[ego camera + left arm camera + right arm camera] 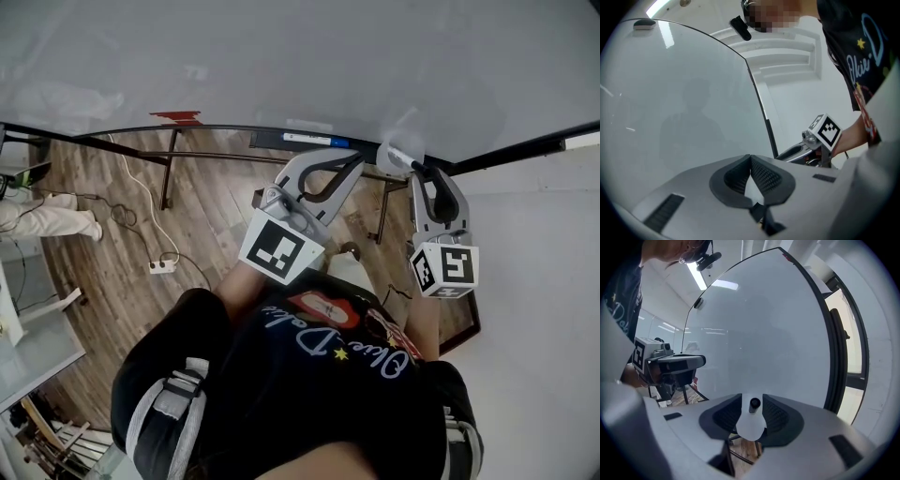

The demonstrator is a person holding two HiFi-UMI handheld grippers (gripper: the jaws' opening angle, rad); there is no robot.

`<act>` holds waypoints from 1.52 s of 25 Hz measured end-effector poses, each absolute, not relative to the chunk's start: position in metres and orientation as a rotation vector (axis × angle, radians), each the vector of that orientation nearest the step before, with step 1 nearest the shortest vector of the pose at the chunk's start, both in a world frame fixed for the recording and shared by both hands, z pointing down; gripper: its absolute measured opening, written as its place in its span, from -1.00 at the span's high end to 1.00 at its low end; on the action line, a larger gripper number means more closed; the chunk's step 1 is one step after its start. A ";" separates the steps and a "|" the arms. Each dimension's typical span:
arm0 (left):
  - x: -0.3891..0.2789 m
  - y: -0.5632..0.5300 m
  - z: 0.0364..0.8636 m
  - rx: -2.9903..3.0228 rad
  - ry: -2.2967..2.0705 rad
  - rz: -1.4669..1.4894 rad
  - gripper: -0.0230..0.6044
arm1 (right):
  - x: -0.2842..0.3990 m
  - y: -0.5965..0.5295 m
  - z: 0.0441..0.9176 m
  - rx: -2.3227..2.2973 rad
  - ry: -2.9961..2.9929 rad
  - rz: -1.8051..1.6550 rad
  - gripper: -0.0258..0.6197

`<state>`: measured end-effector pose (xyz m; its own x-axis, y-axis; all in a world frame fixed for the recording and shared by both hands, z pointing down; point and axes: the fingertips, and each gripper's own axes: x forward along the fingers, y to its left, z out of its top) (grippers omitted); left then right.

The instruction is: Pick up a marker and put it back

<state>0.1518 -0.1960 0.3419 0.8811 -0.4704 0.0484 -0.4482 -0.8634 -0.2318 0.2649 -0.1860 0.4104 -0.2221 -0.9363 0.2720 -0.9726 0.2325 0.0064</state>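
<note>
Well, right gripper (752, 398) gapes around marker (751, 425) — left gripper (750, 157) pressed together — shirt (328, 352) lettering illegible.

Setting. Large whiteboard (281, 66) w/ black frame, on dark metal legs (167, 173); wood-plank floor (112, 272) below, w/ white cable (141, 192) & power strip (161, 266). White wall (544, 281) at right. Ceiling strip light (697, 276); dark-framed window (853, 352) beside board.

Marker (754, 404) barrel seemingly hidden within right hand-held gripper (753, 400)
</note>
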 end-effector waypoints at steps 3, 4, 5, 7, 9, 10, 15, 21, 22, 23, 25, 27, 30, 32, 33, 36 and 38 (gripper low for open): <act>0.153 -0.193 0.342 -2.824 0.720 -0.173 0.92 | 0.268 -0.190 0.419 1.797 -2.291 0.274 0.54; 0.153 -0.193 0.342 -2.818 0.728 -0.176 0.92 | 0.269 -0.192 0.421 1.791 -2.292 0.278 0.54; 0.153 -0.193 0.341 -2.816 0.738 -0.175 0.91 | 0.269 -0.193 0.422 1.783 -2.294 0.279 0.54; 0.153 -0.194 0.341 -2.816 0.762 -0.175 0.92 | 0.268 -0.196 0.423 1.772 -2.302 0.276 0.54; 0.153 -0.195 0.341 -2.812 0.779 -0.179 0.91 | 0.269 -0.198 0.423 1.766 -2.310 0.269 0.58; 0.153 -0.195 0.340 -2.808 0.785 -0.179 0.92 | 0.269 -0.198 0.423 1.762 -2.314 0.268 0.62; 0.151 -0.195 0.338 -2.800 0.819 -0.173 0.92 | 0.269 -0.201 0.420 1.734 -2.325 0.265 0.70; 0.147 -0.195 0.337 -2.793 0.855 -0.177 0.92 | 0.269 -0.203 0.409 1.700 -2.310 0.208 0.70; 0.147 -0.195 0.337 -2.792 0.858 -0.177 0.92 | 0.269 -0.202 0.407 1.697 -2.310 0.200 0.70; 0.146 -0.194 0.337 -2.792 0.860 -0.174 0.92 | 0.269 -0.201 0.405 1.694 -2.312 0.193 0.70; 0.146 -0.194 0.336 -2.789 0.864 -0.163 0.92 | 0.268 -0.200 0.401 1.691 -2.320 0.181 0.70; 0.145 -0.194 0.335 -2.786 0.868 -0.151 0.92 | 0.267 -0.199 0.396 1.691 -2.328 0.169 0.70; 0.143 -0.194 0.332 -2.786 0.874 -0.131 0.91 | 0.266 -0.195 0.384 1.698 -2.338 0.146 0.70; 0.141 -0.194 0.329 -2.793 0.882 -0.113 0.92 | 0.265 -0.192 0.377 1.702 -2.345 0.141 0.70; 0.141 -0.193 0.328 -2.798 0.887 -0.103 0.92 | 0.265 -0.191 0.374 1.704 -2.349 0.142 0.70; 0.140 -0.194 0.325 -2.806 0.902 -0.077 0.92 | 0.267 -0.187 0.364 1.713 -2.353 0.125 0.70; 0.140 -0.195 0.322 -2.808 0.904 -0.060 0.92 | 0.266 -0.185 0.357 1.709 -2.352 0.096 0.70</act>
<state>0.1395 -0.1948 0.3217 0.8130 -0.5819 -0.0197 -0.5742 -0.7956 -0.1931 0.2664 -0.1847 0.3569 -0.2919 -0.9296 0.2249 -0.9449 0.3168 0.0830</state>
